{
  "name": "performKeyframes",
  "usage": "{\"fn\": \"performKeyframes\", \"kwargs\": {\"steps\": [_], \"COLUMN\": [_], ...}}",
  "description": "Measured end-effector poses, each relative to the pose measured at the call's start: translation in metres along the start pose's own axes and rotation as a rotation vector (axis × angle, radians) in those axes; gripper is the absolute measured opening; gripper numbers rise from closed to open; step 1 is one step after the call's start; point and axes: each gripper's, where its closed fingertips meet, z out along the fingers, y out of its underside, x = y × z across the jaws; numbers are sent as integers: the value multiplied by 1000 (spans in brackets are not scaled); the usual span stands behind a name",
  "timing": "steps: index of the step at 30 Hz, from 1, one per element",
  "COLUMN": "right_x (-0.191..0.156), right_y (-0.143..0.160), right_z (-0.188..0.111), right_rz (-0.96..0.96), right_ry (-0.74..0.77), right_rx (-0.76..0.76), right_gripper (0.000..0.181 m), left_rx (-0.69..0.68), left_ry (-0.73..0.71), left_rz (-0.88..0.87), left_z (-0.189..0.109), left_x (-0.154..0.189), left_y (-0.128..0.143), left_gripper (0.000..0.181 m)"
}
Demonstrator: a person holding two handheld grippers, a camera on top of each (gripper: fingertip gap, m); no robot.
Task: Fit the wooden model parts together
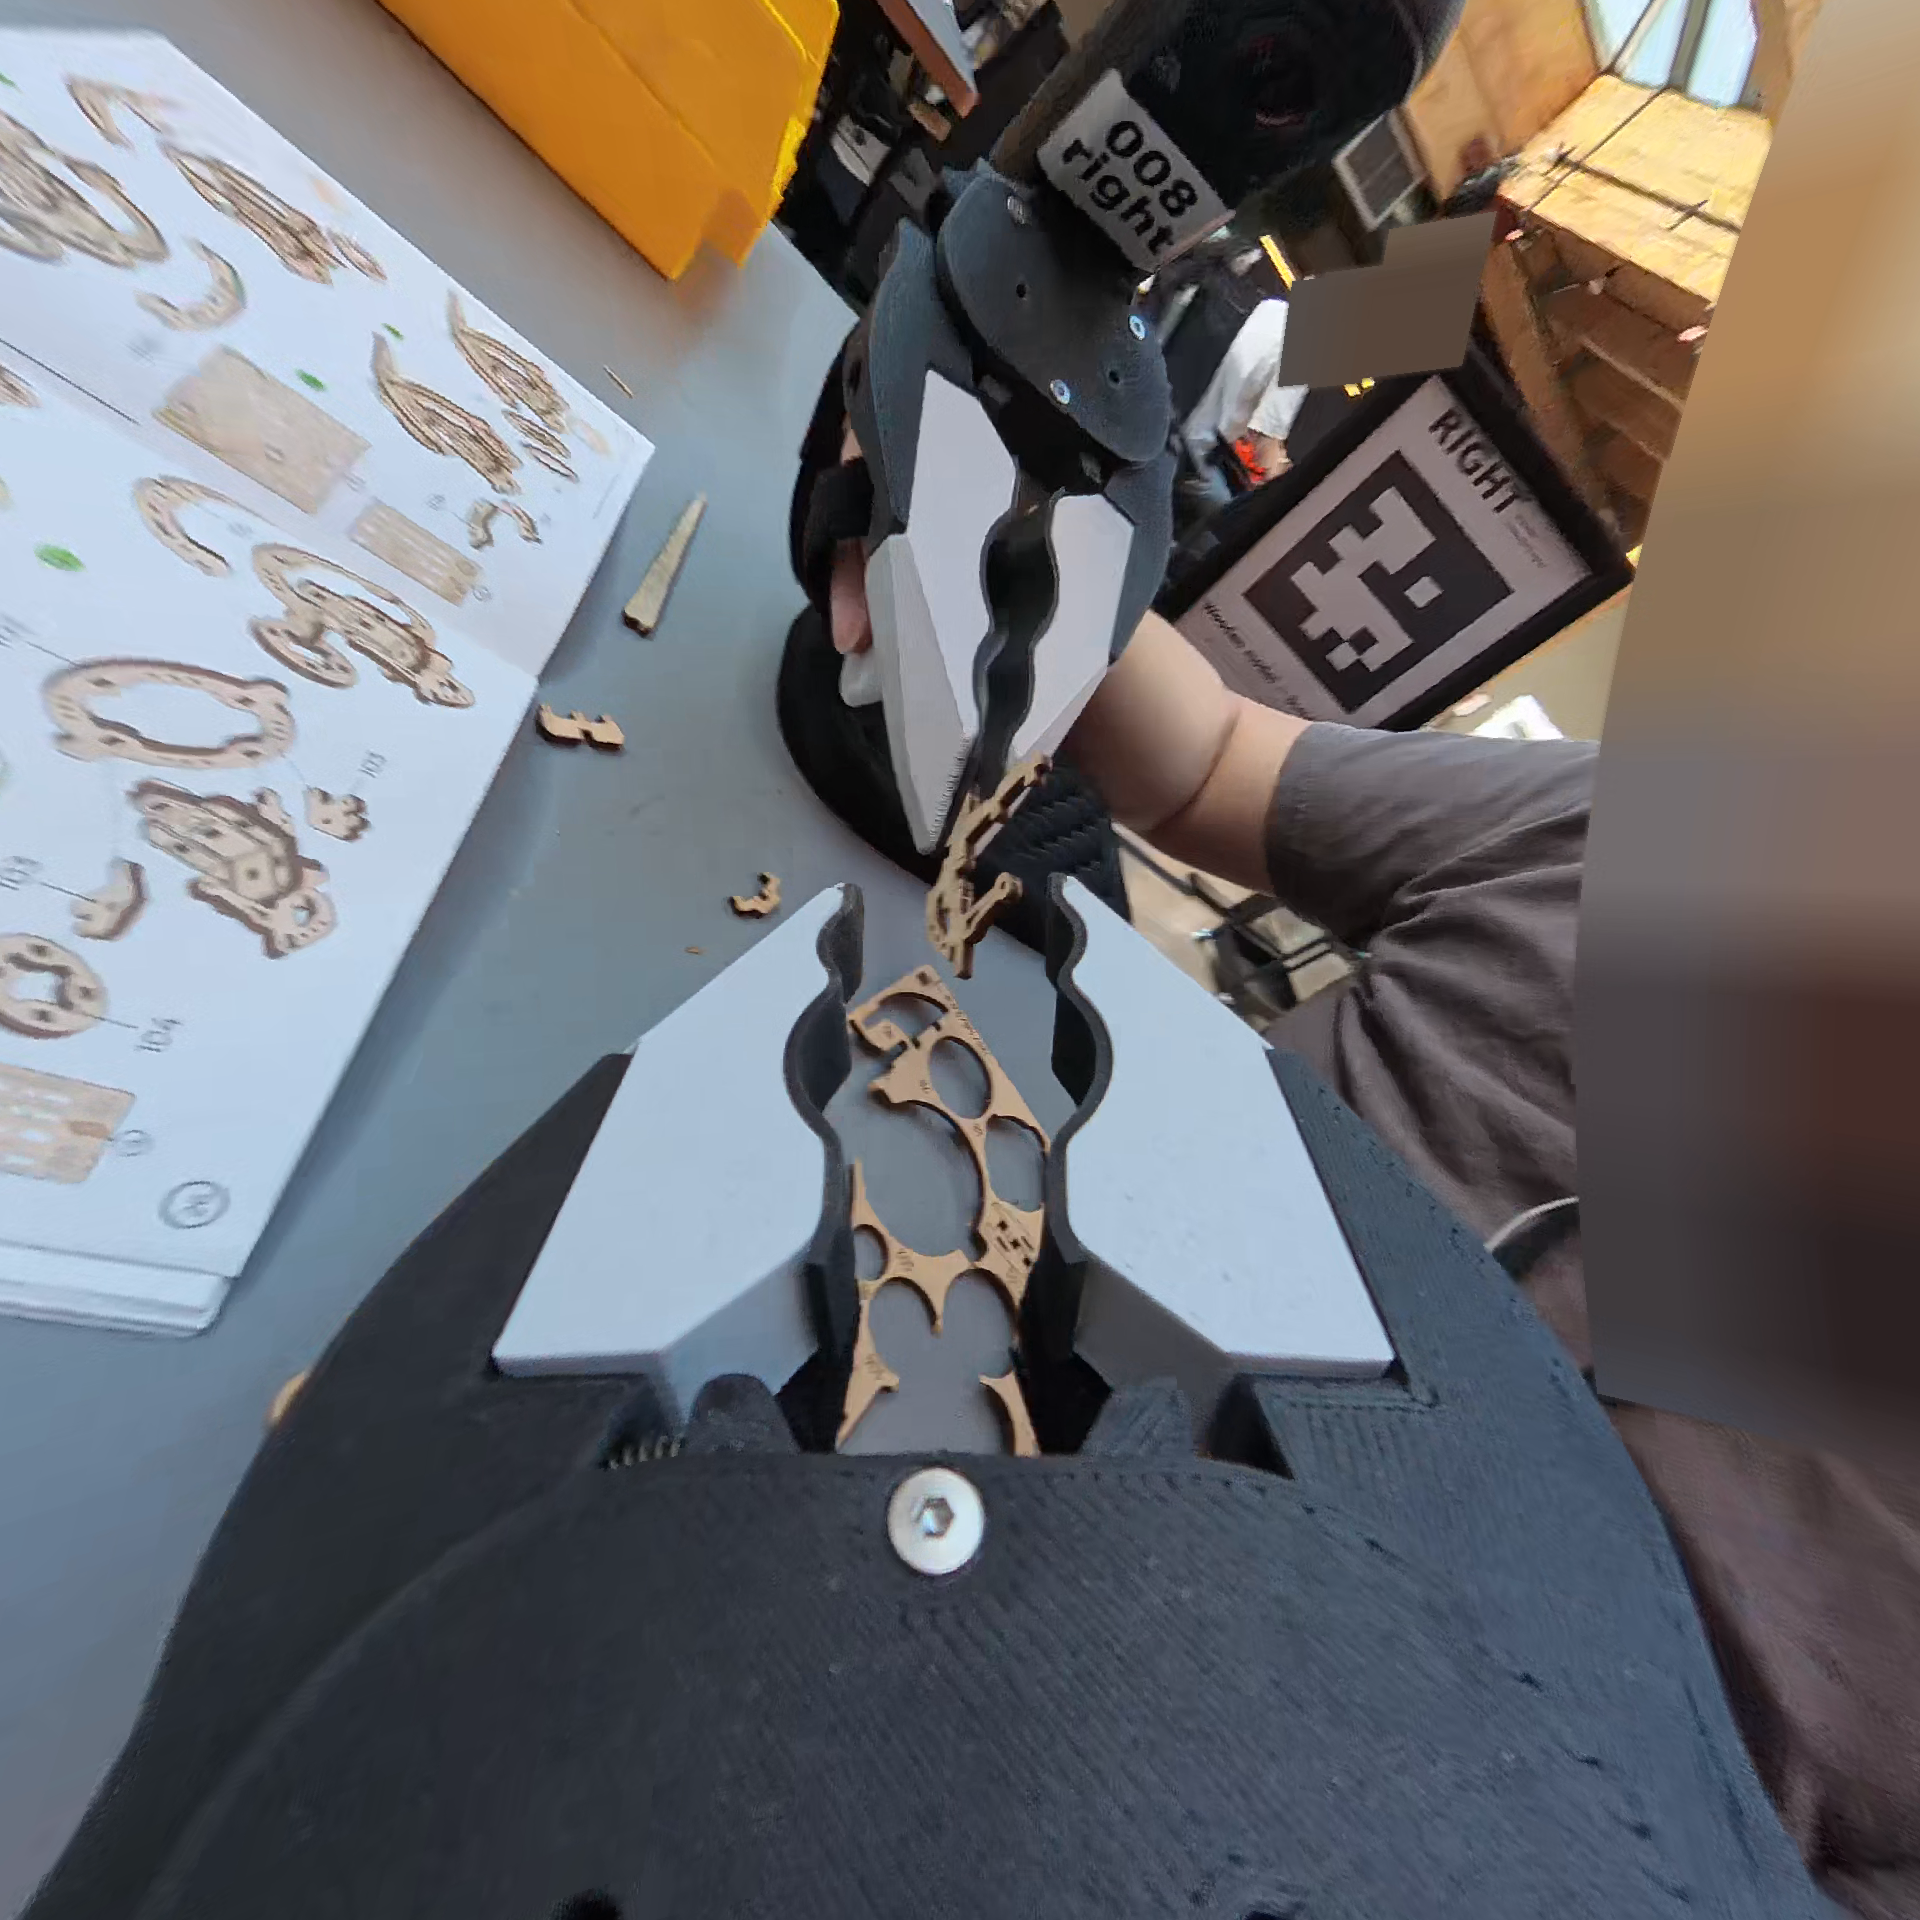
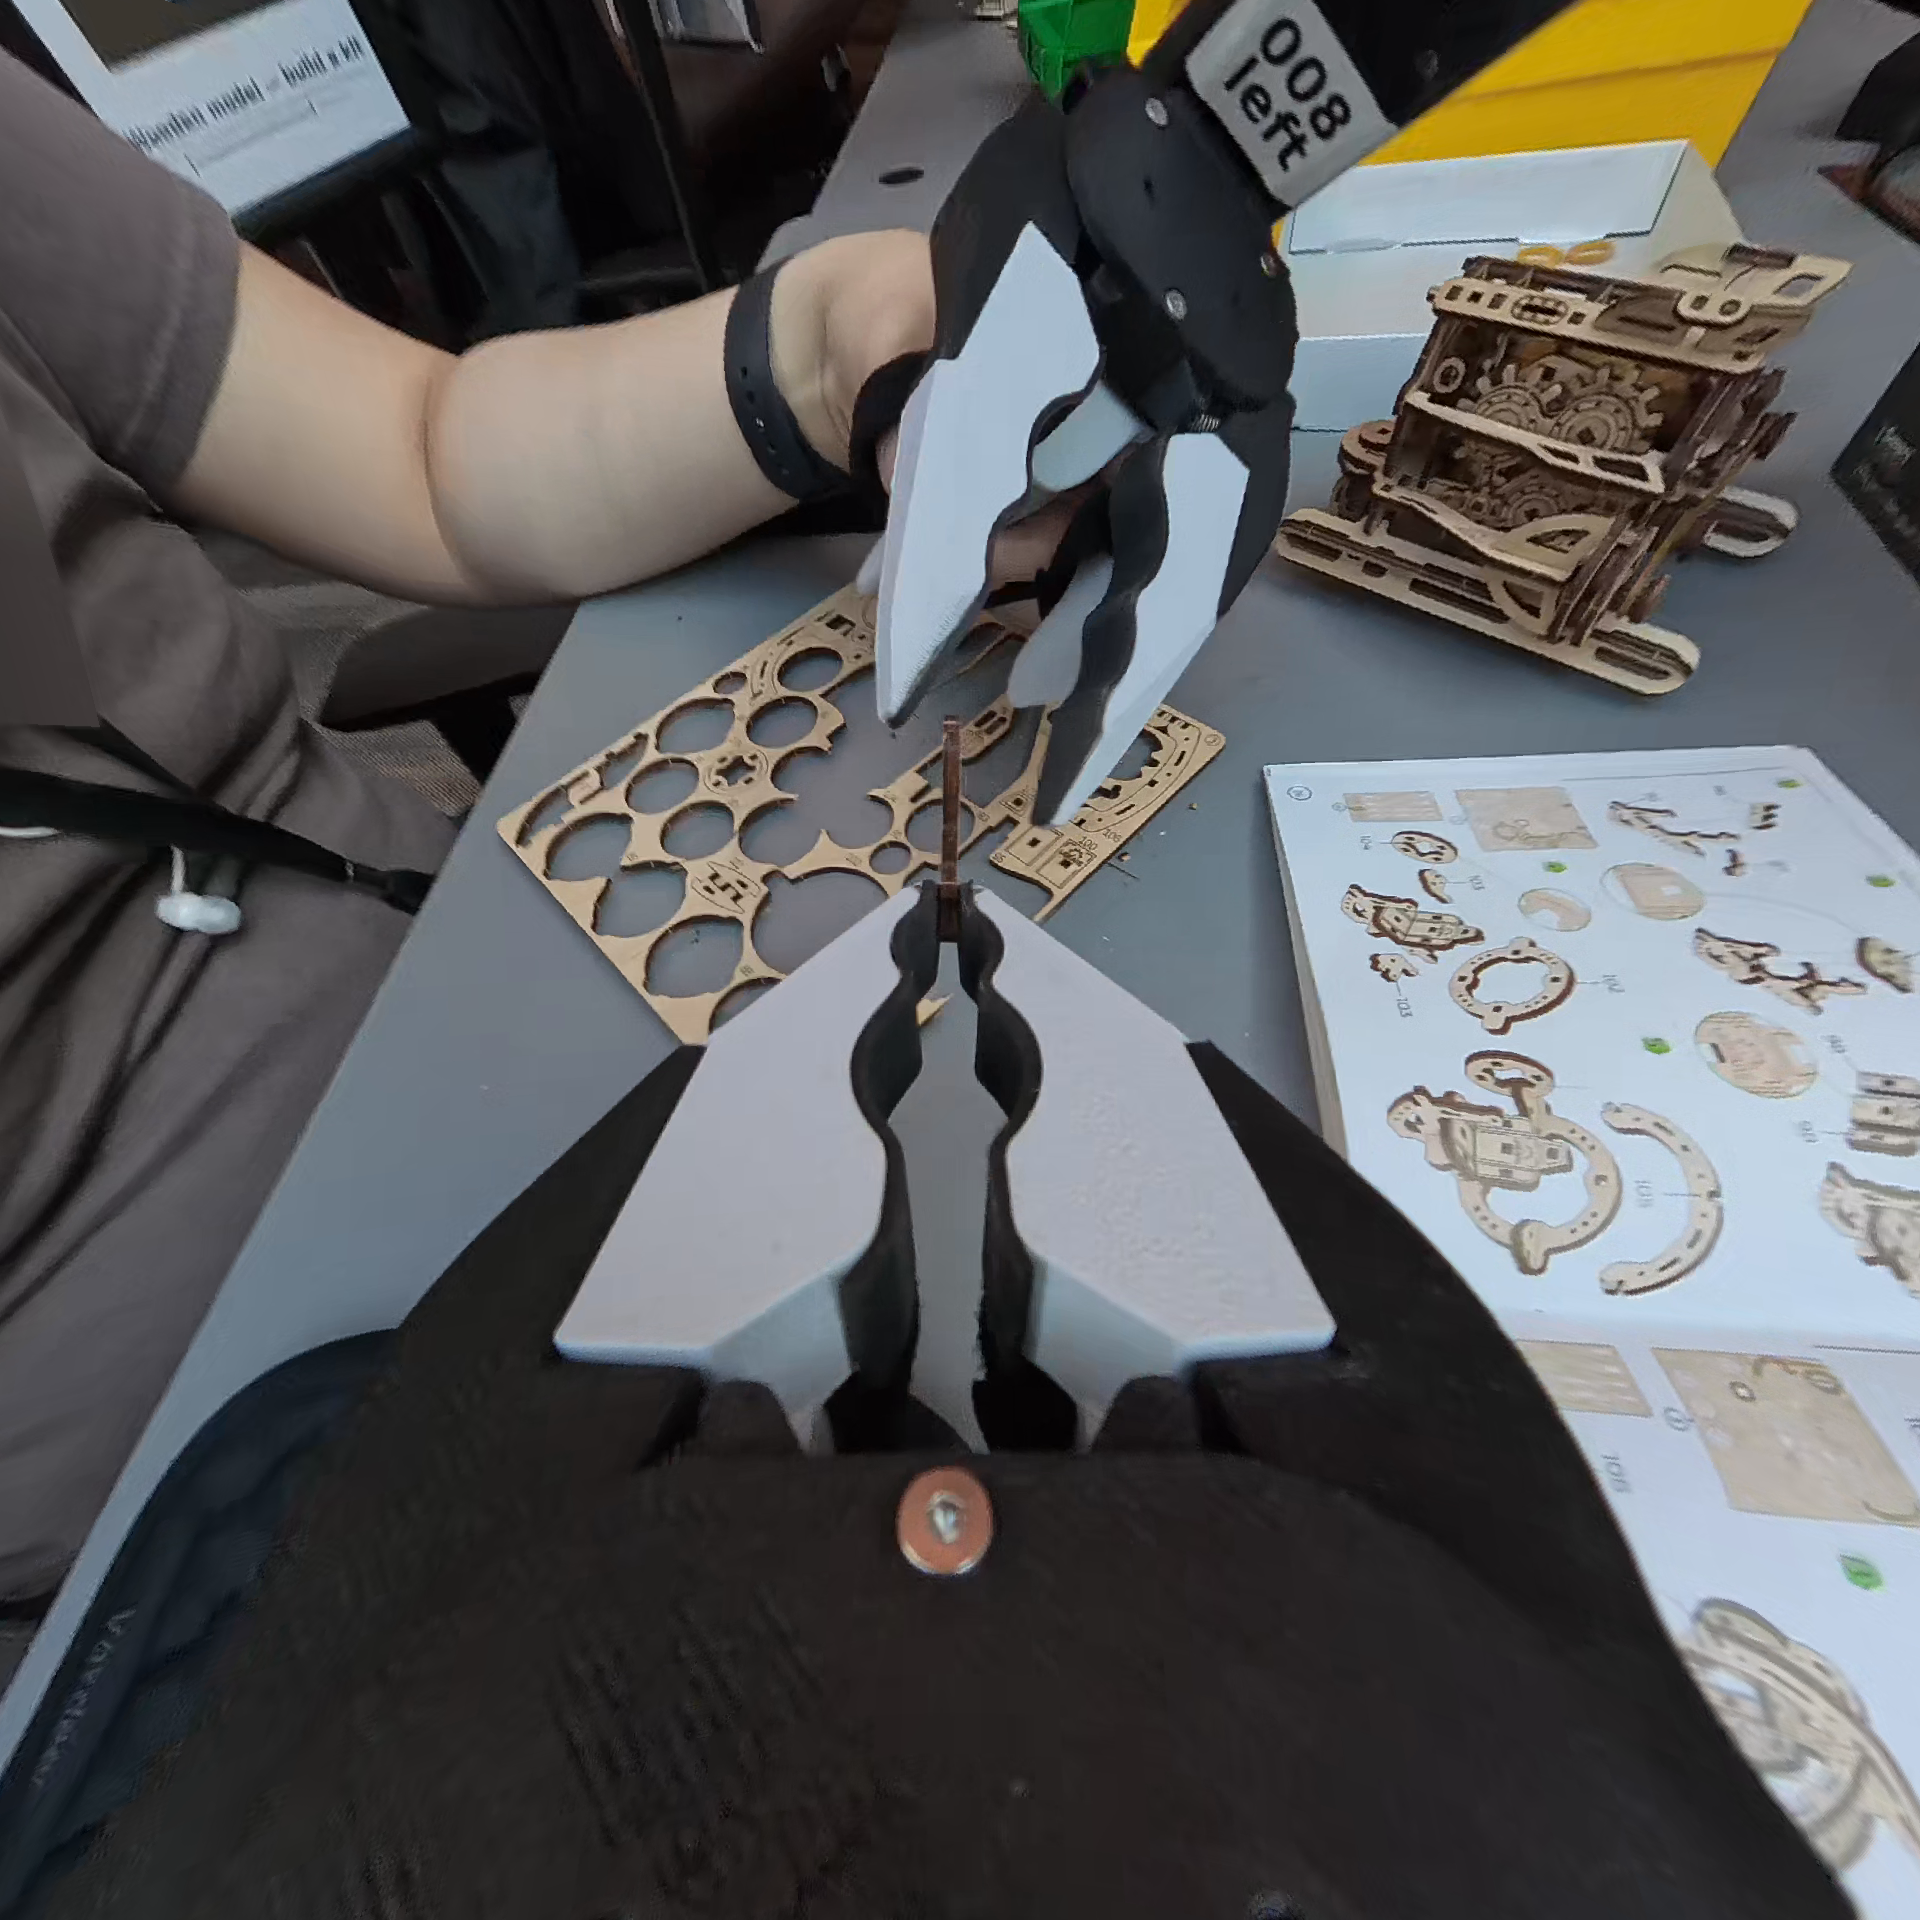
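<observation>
My right gripper [image 2: 945, 896] is shut on a small flat wooden part [image 2: 951, 800], seen edge-on and sticking up from the tips. In the left wrist view this gripper [image 1: 966, 795] holds the curved, notched part [image 1: 975, 873] just in front of my left gripper [image 1: 954, 902]. My left gripper is open and empty over a punched-out wooden sheet [image 1: 935, 1195] that lies flat on the grey table. In the right wrist view the left gripper [image 2: 971, 764] points down at the sheet [image 2: 686, 831], its fingertips straddling the held part.
An open instruction booklet [image 2: 1579, 997] lies beside the sheet and also shows in the left wrist view [image 1: 260, 644]. A built wooden model [image 2: 1558, 447] stands behind it, by a white box [image 2: 1486, 197]. Loose wooden bits [image 1: 665, 566] [image 1: 582, 727] lie nearby. The table edge [image 2: 499, 748] runs by the person's arm. My left and right fingertips are right by each other. The built wooden model [image 2: 1558, 447] is about 20 cm from both grippers' fingertips.
</observation>
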Motion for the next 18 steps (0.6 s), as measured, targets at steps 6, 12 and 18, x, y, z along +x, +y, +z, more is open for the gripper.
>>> {"fn": "performKeyframes", "kwargs": {"steps": [6,12,18], "right_x": [8,14,15], "right_y": [-9,-21,-17], "right_z": [-6,-10,-8], "right_rz": [272,370,347], "right_ry": [-103,-135,-118], "right_rx": [130,238,210], "right_gripper": [0,0,0], "left_rx": [103,111,99], "left_ry": [-136,-160,-162], "left_rz": [258,251,269], "left_z": [-3,2,5], "left_x": [5,-5,-3], "left_y": [-22,-21,-19], "left_gripper": [32,11,0]}}
